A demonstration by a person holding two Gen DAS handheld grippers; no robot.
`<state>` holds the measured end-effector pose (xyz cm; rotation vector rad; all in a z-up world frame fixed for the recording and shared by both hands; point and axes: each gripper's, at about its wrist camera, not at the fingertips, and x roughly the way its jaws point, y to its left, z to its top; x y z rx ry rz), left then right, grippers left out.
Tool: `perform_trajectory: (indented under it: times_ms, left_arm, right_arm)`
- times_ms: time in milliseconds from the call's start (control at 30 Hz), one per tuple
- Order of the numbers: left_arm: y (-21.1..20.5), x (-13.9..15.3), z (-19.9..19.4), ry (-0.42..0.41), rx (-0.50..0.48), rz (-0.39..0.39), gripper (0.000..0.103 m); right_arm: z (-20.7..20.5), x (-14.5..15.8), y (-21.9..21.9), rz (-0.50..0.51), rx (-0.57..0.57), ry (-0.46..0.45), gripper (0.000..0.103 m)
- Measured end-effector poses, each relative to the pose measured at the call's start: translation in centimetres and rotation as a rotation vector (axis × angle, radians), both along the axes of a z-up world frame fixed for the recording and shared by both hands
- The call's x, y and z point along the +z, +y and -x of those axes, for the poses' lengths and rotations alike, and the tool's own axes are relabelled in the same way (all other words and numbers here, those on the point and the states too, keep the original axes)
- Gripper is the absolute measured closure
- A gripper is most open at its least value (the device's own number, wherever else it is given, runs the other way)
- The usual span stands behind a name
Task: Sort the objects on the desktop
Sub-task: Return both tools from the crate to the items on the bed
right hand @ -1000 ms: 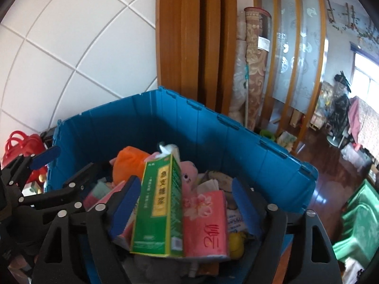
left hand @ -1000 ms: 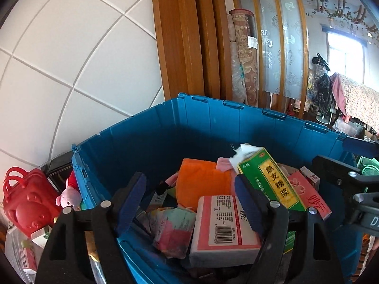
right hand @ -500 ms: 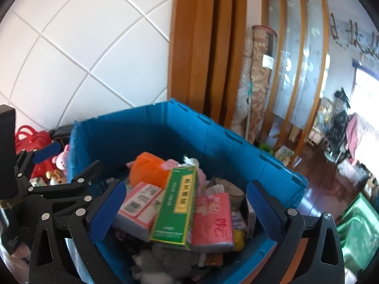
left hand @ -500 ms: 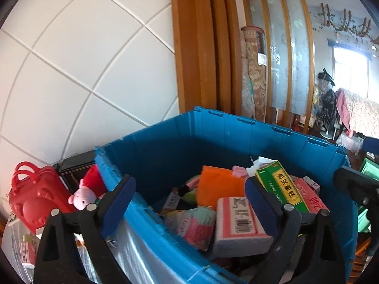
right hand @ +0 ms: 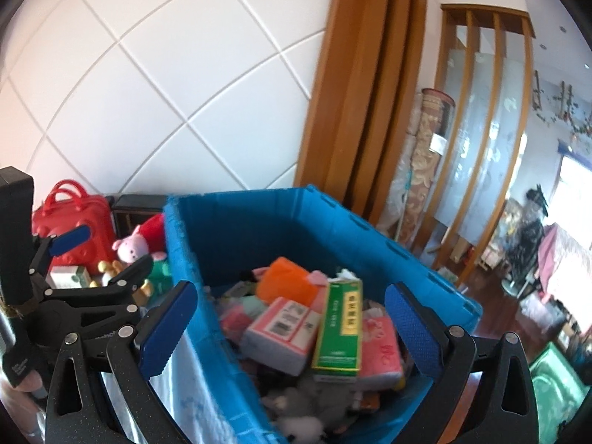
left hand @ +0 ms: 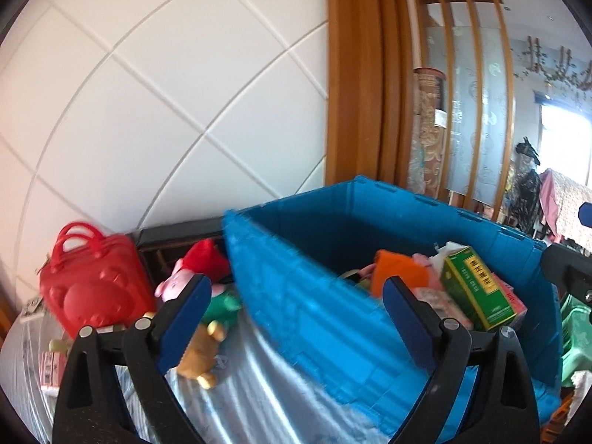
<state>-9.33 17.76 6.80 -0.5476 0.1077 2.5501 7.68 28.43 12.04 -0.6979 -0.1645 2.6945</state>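
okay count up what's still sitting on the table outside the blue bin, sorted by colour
Red: 2, bag and a plush hat
Pink: 1, plush pig
Green: 1, plush
Brown: 1, bear
White: 1, small box
Total: 6; a blurred box at the left edge may add more.

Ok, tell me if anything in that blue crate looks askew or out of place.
The green box lies tilted atop a jumbled heap in the blue crate, leaning on the white-and-pink pack and pink tissue pack. Nothing looks spilled or damaged.

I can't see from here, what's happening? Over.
Left tool, right tool open, empty. Green box in blue crate. Nothing blocking.
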Motion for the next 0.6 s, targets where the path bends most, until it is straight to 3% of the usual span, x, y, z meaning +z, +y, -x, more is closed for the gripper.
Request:
perform_trajectory:
  times_ms: [267, 600]
  left_arm:
    - [-8.8, -3.5, 2.1, -0.072, 0.145, 0.044, 0.008]
    - [-24.9, -11.6, 7.6, -0.24, 0.466, 0.161, 0.008]
  right_arm:
    - [4.1, -3.3, -5.9, 0.044, 0.114, -0.067, 0.0]
    - [13.2, -9.2, -14.7, 0.125, 0.314, -0.183, 0.0]
